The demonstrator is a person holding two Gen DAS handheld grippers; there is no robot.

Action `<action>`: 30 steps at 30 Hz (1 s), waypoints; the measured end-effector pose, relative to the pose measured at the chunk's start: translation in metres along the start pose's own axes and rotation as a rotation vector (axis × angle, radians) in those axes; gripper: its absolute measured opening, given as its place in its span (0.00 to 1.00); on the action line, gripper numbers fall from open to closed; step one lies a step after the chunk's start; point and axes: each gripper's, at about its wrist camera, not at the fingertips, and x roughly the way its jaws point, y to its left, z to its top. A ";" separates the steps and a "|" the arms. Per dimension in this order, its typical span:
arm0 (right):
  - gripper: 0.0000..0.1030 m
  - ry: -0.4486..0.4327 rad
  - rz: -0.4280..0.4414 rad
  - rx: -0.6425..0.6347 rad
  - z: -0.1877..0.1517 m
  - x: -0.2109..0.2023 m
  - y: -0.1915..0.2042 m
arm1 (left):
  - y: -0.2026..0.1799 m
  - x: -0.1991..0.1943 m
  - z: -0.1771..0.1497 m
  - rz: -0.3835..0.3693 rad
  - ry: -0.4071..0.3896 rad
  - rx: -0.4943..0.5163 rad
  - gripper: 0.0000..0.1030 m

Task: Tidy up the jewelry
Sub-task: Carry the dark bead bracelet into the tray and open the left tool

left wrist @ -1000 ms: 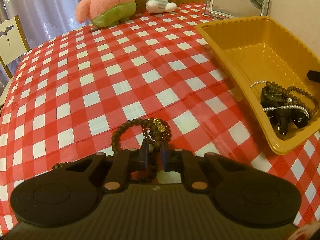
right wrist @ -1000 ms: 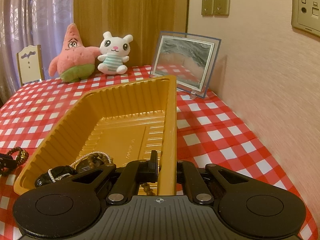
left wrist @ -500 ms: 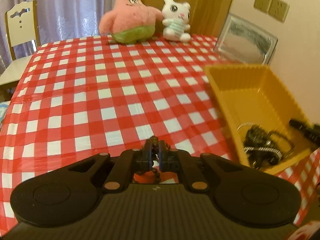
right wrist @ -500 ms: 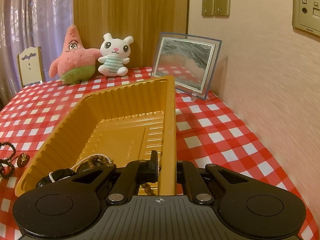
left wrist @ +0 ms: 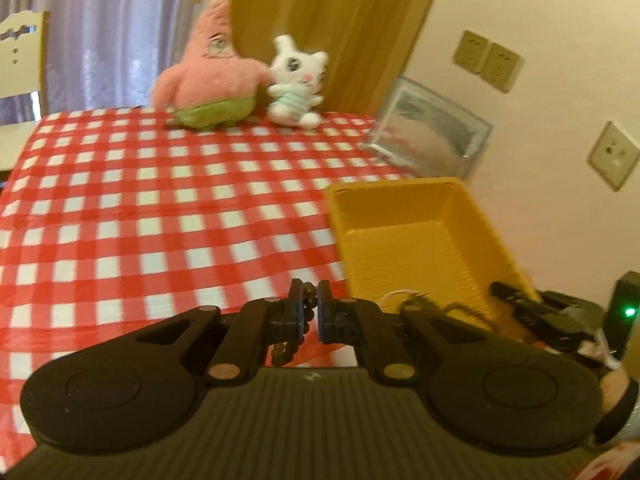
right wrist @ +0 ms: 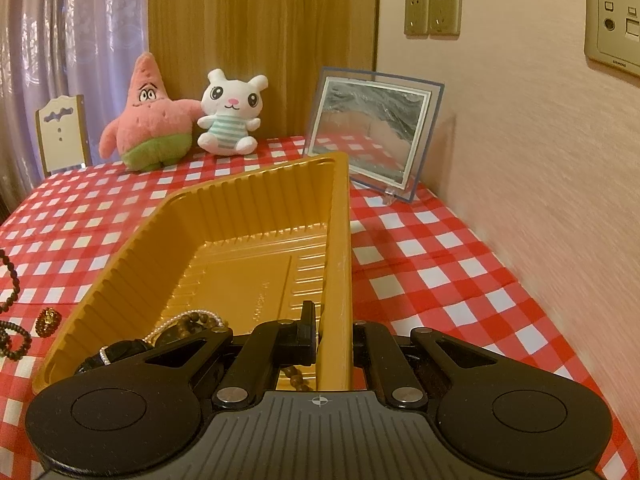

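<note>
On the checked red-and-white tabletop (right wrist: 432, 264) a yellow ribbed tray (right wrist: 224, 240) lies lengthwise, its far end toward a framed picture (right wrist: 372, 132) that leans by the right-hand wall. At the near end of the tray sits a small heap of jewelry: a string of white pearls (right wrist: 176, 322), brown bead strands (right wrist: 200, 316) and something dark beneath them, partly hidden by the claw's body.

The right claw (right wrist: 332, 336) is clenched on the tray's near right wall, one finger inside the tray and the other outside it, so the wall stands pinched between them.

The left claw (left wrist: 310, 308) is clenched on a dark brown bead bracelet (left wrist: 306, 306); a few beads show in the narrow slit between its fingers and more hang below them, clear of the cloth. In the right wrist view the hanging loops of that bracelet (right wrist: 12, 280) appear at the far left edge, with a small gold charm (right wrist: 47, 321) on them just left of the tray's near left corner. In the left wrist view, which is blurred, the tray (left wrist: 420, 240) lies to the right of the left claw, and the right claw (left wrist: 520, 308) shows dark at the tray's near corner.

At the far edge of the tabletop a pink star plush (right wrist: 150, 120) and a white bunny plush (right wrist: 232, 114) sit side by side, touching. A pale chair back (right wrist: 62, 132) stands beyond the far left corner, before a curtain (right wrist: 60, 40).
</note>
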 end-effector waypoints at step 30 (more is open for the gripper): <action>0.05 -0.006 0.011 0.003 -0.002 -0.006 0.001 | -0.089 0.073 -0.005 -0.270 0.157 -0.058 0.21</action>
